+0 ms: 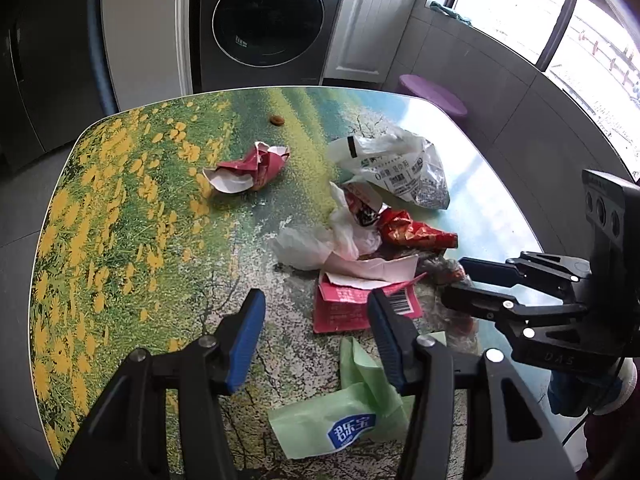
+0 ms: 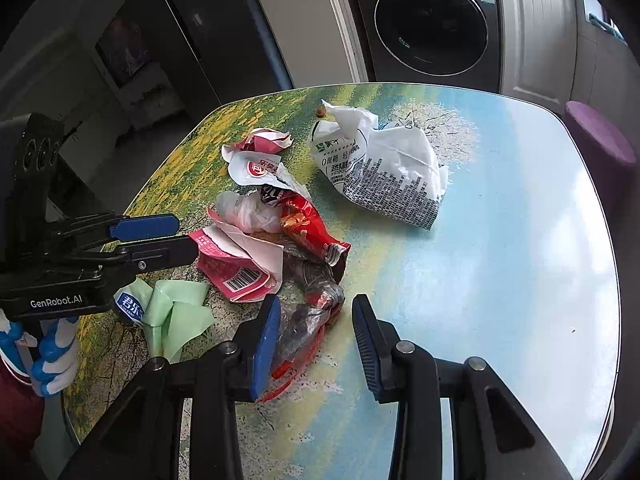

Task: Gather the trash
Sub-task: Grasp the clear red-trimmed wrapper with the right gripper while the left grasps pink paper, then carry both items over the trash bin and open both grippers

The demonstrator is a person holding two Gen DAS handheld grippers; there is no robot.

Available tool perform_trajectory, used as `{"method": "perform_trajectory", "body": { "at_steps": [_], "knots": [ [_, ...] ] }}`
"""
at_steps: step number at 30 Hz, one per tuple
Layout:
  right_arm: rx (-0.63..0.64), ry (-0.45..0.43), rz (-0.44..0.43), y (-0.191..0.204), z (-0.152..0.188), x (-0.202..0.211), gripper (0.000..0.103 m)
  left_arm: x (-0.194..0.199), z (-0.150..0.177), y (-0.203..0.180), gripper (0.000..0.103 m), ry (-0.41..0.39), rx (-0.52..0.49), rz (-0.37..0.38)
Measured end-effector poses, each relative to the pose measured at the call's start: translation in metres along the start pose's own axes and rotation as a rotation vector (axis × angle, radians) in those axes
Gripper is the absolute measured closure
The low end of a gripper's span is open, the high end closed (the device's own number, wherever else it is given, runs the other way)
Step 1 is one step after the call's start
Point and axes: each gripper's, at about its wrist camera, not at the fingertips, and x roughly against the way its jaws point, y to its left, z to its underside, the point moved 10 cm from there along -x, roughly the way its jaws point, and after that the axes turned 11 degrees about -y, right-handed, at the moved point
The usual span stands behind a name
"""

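Left wrist view: left gripper point(image 1: 316, 322) wide open, holding nothing, hovering over the table point(image 1: 120, 208) at lower centre of frame. Between and just beyond its blue pads point(image 1: 250, 336) lies a torn pink carton point(image 1: 344, 304) with a barcode. A green wrapper point(image 1: 340, 416) lies at bottom centre, under the gripper. Above the carton, centre right: crumpled white plastic point(image 1: 316, 240) and a red snack bag point(image 1: 416, 234), touching each other. A large white printed bag point(image 1: 400, 168) sits at upper right of the pile. A crumpled red-and-white paper point(image 1: 248, 170) lies apart at centre, and a small brown scrap point(image 1: 276, 120) above it near the far table edge.

Right wrist view: right gripper point(image 2: 316, 340) also wide open, gripping nothing, at lower centre. A dark clear-plastic wrapper point(image 2: 312, 300) with red trim lies just beside its left pad, partly between the pads. The left gripper enters from the left edge of the frame, above the green wrapper.

Background: a front-loading washing machine point(image 1: 266, 20) at top centre, a purple stool point(image 1: 434, 94) at upper right beside the table.
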Motion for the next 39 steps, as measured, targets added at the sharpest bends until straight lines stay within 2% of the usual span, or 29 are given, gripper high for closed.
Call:
{"method": "perform_trajectory", "body": {
  "at_steps": [2, 8, 12, 20, 23, 25, 26, 27, 39],
  "knots": [
    [0.006, -0.006, 0.004, -0.003, 0.001, 0.002, 0.074, -0.008, -0.001, 0.001, 0.052, 0.013, 0.007, 0.020],
    [-0.004, -0.017, 0.018, -0.020, 0.009, 0.016, 0.082, -0.020, -0.006, -0.015, 0.052, 0.037, 0.008, 0.093],
    [-0.014, -0.024, 0.024, -0.029, 0.017, 0.024, 0.083, -0.022, 0.001, -0.035, 0.052, 0.047, -0.078, 0.106],
    [-0.059, -0.048, 0.036, -0.045, 0.024, 0.039, 0.085, -0.026, 0.010, -0.064, 0.053, 0.073, -0.130, 0.120],
    [-0.075, -0.056, 0.043, -0.051, 0.025, 0.044, 0.086, -0.026, 0.008, -0.076, 0.059, 0.058, -0.142, 0.128],
    [-0.080, -0.062, 0.048, -0.054, 0.029, 0.051, 0.087, -0.025, 0.007, -0.090, 0.070, 0.050, -0.140, 0.143],
    [-0.082, -0.064, 0.050, -0.055, 0.031, 0.054, 0.087, -0.025, 0.007, -0.095, 0.072, 0.049, -0.139, 0.143],
    [-0.084, -0.067, 0.052, -0.057, 0.033, 0.057, 0.087, -0.025, 0.008, -0.101, 0.082, 0.045, -0.140, 0.146],
    [-0.129, -0.135, 0.086, -0.076, 0.045, 0.102, 0.091, 0.015, 0.020, -0.121, 0.093, -0.035, -0.082, 0.131]
  ]
}}
